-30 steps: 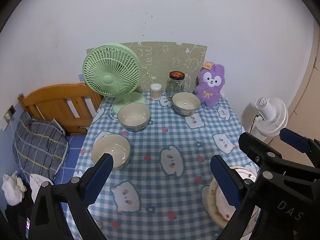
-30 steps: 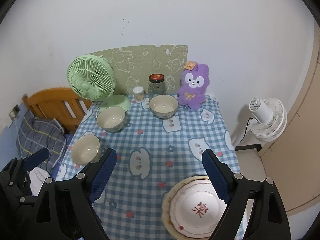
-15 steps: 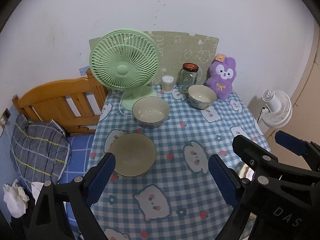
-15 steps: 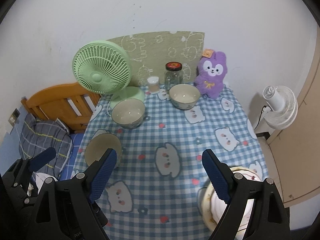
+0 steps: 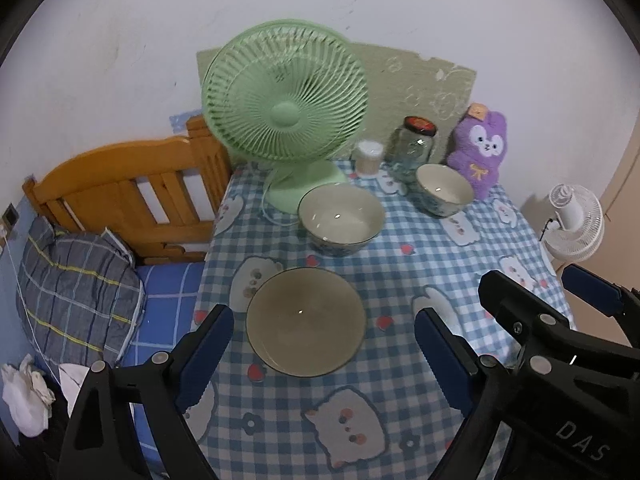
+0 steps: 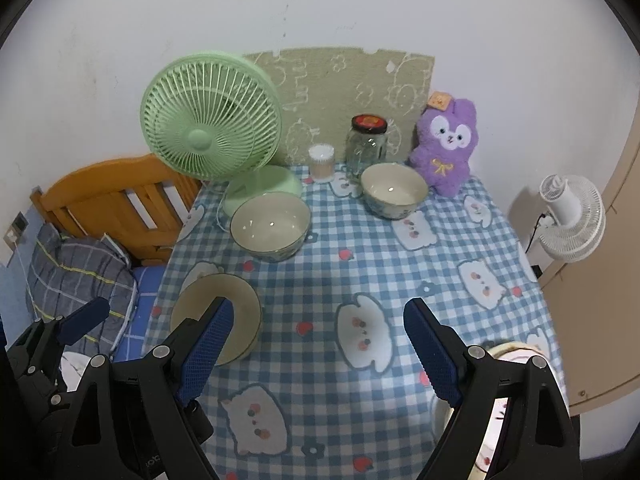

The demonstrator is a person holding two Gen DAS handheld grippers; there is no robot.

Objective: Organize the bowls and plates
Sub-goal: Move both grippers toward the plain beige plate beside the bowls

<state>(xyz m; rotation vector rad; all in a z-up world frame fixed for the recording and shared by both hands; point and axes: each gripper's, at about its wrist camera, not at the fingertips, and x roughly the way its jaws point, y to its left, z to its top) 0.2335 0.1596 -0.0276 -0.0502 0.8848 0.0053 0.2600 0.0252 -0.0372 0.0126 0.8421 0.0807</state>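
Three cream bowls stand on the blue checked tablecloth [image 5: 400,280]. The near bowl [image 5: 306,327] lies just ahead of my open, empty left gripper [image 5: 324,360]; it also shows in the right wrist view [image 6: 240,308]. A middle bowl [image 5: 341,220] [image 6: 271,226] sits by the fan base. A far bowl [image 5: 443,189] [image 6: 394,189] sits next to the plush. My right gripper [image 6: 316,352] is open and empty over the table's middle. A cream plate [image 6: 504,350] with a red rim lies under its right finger, mostly hidden.
A green fan [image 5: 286,96], a glass jar [image 5: 412,148], a small pot [image 5: 368,157] and a purple plush [image 5: 482,148] line the back. A wooden bed frame [image 5: 120,196] and pillow [image 5: 72,292] are left. A white fan [image 6: 572,218] stands right.
Both grippers have moved forward and left over the table. The near bowl is now closer and centred before the left gripper. The plate has slid under the right gripper's finger.
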